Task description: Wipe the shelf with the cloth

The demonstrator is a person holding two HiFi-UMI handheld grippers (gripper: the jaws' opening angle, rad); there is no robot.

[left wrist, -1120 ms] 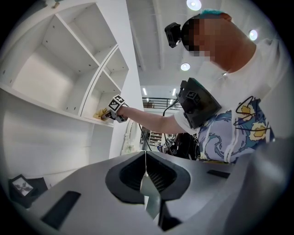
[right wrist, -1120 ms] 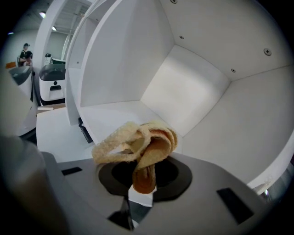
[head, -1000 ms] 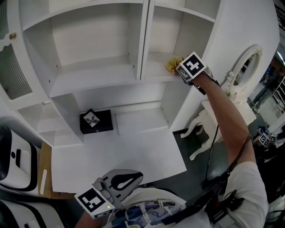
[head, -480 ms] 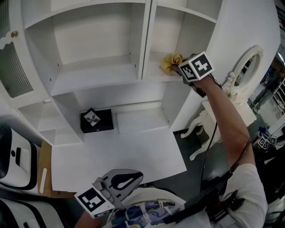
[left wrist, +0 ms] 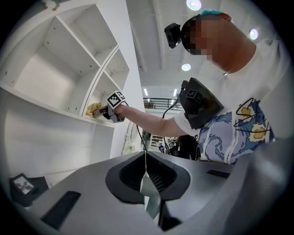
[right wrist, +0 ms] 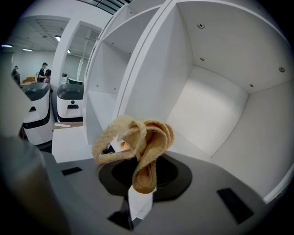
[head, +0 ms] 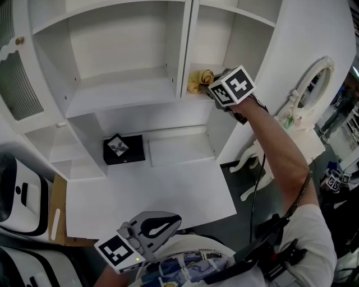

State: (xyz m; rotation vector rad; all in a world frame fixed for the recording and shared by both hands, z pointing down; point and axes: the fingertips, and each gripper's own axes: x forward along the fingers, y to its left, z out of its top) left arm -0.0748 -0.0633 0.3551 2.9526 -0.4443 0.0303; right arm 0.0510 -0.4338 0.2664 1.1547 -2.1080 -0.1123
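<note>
Checked the right gripper view first: found the right tongs [right wrist: 139,193] clamped on a tan cloth [right wrist: 138,142], bunched into loose loops and folds with a thick rolled hem, standing up from the pinch. Cannot see that pinch from the head view. Noted there only a yellowish wad poking past the marker cube [head: 231,86], at the front left corner of the shelf [head: 197,96] in the right-hand compartment, close to the upright divider [head: 183,50]. Cannot tell whether touching the board or just above it. Confirmed the same placement from the left gripper view, farther off, with the outstretched arm [left wrist: 147,118] behind it.

Checked the left gripper view next: found the left tongs [left wrist: 147,186] pressed together, gripping nothing. Located them in the head view low down, close to the person's body, well apart from the shelf.

Recorded the surroundings: white shelf unit [head: 112,84] with several open compartments; white tabletop [head: 151,193] beneath; small black box [head: 124,149] at its back left, under the wider compartment. Noted a white oval mirror [head: 307,84] on an ornate stand to the right, white machines [right wrist: 37,108] on the floor left of the unit, and round ceiling lights [left wrist: 193,4] in the left gripper view only.
</note>
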